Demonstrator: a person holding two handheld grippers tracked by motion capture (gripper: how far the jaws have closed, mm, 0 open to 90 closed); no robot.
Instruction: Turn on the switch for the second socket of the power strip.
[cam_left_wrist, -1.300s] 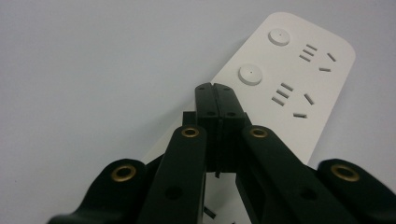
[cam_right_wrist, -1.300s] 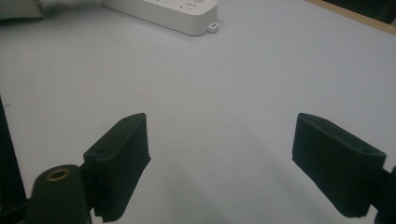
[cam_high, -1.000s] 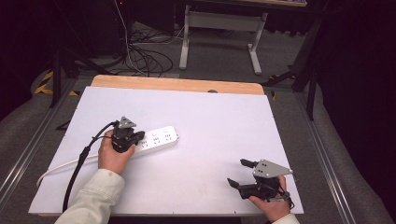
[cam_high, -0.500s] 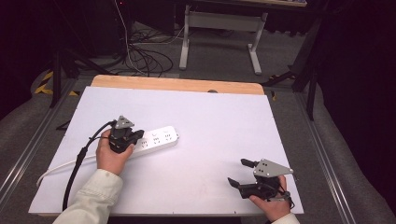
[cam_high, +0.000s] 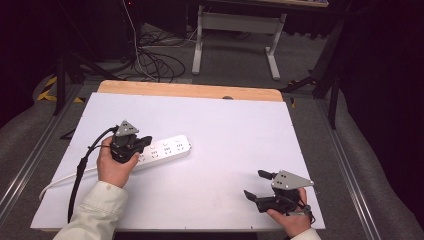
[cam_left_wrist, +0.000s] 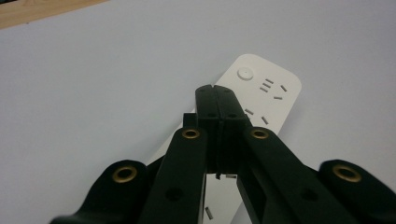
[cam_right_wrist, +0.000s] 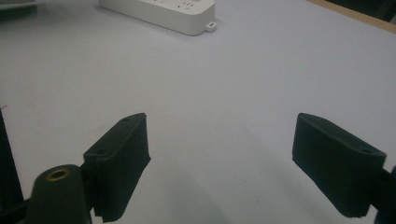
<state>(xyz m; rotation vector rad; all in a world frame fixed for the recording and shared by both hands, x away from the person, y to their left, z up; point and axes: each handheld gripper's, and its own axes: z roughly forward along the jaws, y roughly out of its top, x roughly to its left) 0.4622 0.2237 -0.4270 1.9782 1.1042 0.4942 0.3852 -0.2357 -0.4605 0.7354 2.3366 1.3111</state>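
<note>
A white power strip (cam_high: 167, 149) lies flat on the white table (cam_high: 225, 125), left of centre, and its white cord (cam_high: 60, 179) runs off toward the left edge. My left gripper (cam_high: 145, 141) hovers over the strip's left half with its jaws pressed together. In the left gripper view the shut tips (cam_left_wrist: 216, 93) point at the strip's round button end (cam_left_wrist: 266, 88), and I see nothing between them. My right gripper (cam_high: 256, 184) rests near the table's front right, open and empty. In the right gripper view its gap (cam_right_wrist: 219, 154) faces bare table, with the strip (cam_right_wrist: 159, 9) far ahead.
A wooden strip (cam_high: 190, 91) borders the table's far edge. Beyond it, on the floor, stand a metal frame (cam_high: 235, 35) and a tangle of black cables (cam_high: 150, 55). Metal rails (cam_high: 345, 165) run along both sides of the table.
The left gripper has edged slightly left over the power strip. The right gripper has stayed in place and open.
</note>
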